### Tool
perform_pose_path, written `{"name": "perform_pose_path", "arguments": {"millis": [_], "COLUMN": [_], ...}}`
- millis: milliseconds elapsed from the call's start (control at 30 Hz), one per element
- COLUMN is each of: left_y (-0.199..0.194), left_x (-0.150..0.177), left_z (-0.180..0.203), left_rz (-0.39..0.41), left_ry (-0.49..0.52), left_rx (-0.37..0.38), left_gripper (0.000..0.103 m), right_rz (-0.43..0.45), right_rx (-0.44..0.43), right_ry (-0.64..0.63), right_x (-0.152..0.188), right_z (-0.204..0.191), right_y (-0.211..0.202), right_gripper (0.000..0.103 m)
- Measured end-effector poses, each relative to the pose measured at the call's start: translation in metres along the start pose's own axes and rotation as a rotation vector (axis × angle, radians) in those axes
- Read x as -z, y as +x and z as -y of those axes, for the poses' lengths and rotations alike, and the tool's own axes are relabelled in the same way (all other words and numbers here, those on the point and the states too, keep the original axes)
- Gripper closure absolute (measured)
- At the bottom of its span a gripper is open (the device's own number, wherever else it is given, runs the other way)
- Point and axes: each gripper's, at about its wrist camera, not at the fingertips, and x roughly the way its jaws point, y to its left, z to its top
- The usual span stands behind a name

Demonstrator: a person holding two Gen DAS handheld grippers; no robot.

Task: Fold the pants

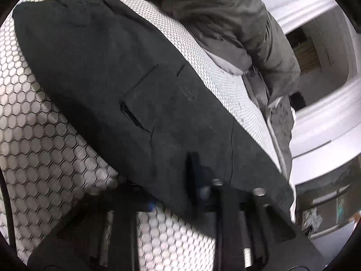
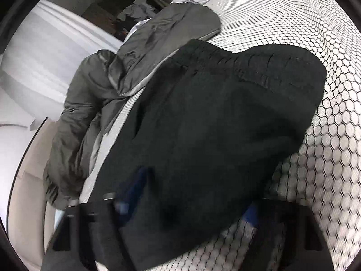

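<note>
Dark grey pants (image 1: 112, 79) lie flat across a white hexagon-patterned surface (image 1: 33, 135), one back pocket facing up. My left gripper (image 1: 204, 180) sits at their near edge, its two fingers close together and pinching the cloth. In the right wrist view the pants (image 2: 214, 113) show their elastic waistband at the far end. My right gripper (image 2: 191, 198) holds a thick fold of them, with a blue pad against the cloth on each side. Both views are blurred near the fingers.
A crumpled grey jacket (image 1: 225, 22) lies beside the pants at the far edge of the surface and hangs over its side (image 2: 90, 113). White mouldings (image 1: 327, 117) and a dark doorway (image 2: 117, 11) stand beyond. Patterned surface (image 2: 327, 158) extends to the right.
</note>
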Motion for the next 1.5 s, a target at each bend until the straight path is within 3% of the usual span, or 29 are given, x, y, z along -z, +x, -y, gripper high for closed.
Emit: {"name": "perform_pose_path", "arguments": {"millis": [33,67,200,400,533,633,733,767,800,867,933,967,1000,1167,1300,1400,1500], "left_y": [-0.002,0.000,-0.016,-0.075,-0.099,-0.109,-0.131,-0.141,-0.147,-0.156,-0.156,-0.153,-0.149,-0.103,-0.049,-0.025,-0.027], "left_x": [0.000,0.000,0.005,0.037,0.060,0.065,0.075,0.080,0.085,0.100,0.114,0.122,0.131,0.168,0.200,0.208,0.204], "left_z": [-0.003,-0.001,0.013,-0.006,-0.015,-0.014,-0.005,-0.002,0.004,0.021,0.042,0.053,0.065,0.127,0.146,0.134,0.126], "left_rz": [0.013,0.024,0.085,0.077,0.062,0.054,0.082,0.094,0.106,0.122,0.104,0.088,0.076,0.024,-0.175,-0.231,-0.228], "left_ry": [-0.036,-0.049,0.004,0.078,0.183,0.194,0.255,0.283,0.312,0.403,0.503,0.553,0.597,0.775,0.891,0.889,0.900], "left_rx": [0.013,0.016,0.001,-0.010,-0.092,-0.131,-0.178,-0.192,-0.206,-0.244,-0.228,-0.205,-0.178,-0.045,0.040,0.002,0.021], "left_gripper": [0.094,0.096,0.098,0.097,0.092,0.086,0.078,0.067,0.047,0.021,0.019,0.013,0.002,0.001,0.001,0.001,0.001], "right_rz": [0.014,0.035,0.090,0.035,-0.001,-0.036,0.041,0.085,0.132,0.184,0.209,0.203,0.181,-0.037,-0.182,-0.246,-0.201], "right_rx": [-0.029,-0.049,-0.023,-0.055,-0.007,0.119,0.186,0.208,0.241,0.266,0.235,0.198,0.157,0.056,0.035,0.126,0.252], "right_ry": [0.012,0.013,-0.089,-0.074,-0.143,-0.221,-0.254,-0.258,-0.273,-0.328,-0.416,-0.469,-0.537,-0.783,-0.882,-0.983,-1.069], "right_x": [0.000,0.001,0.009,0.043,0.074,0.081,0.079,0.080,0.083,0.087,0.091,0.095,0.100,0.137,0.165,0.182,0.176], "right_z": [0.001,-0.002,-0.018,-0.001,0.016,0.015,0.011,0.013,0.013,0.008,-0.014,-0.026,-0.041,-0.100,-0.126,-0.120,-0.093], "right_y": [-0.001,-0.004,-0.019,-0.073,-0.110,-0.116,-0.145,-0.158,-0.173,-0.191,-0.195,-0.194,-0.188,-0.123,-0.065,-0.045,-0.051], "right_gripper": [0.093,0.096,0.098,0.099,0.097,0.080,0.055,0.043,0.034,0.028,0.015,0.006,0.000,0.000,0.000,0.001,0.001]}}
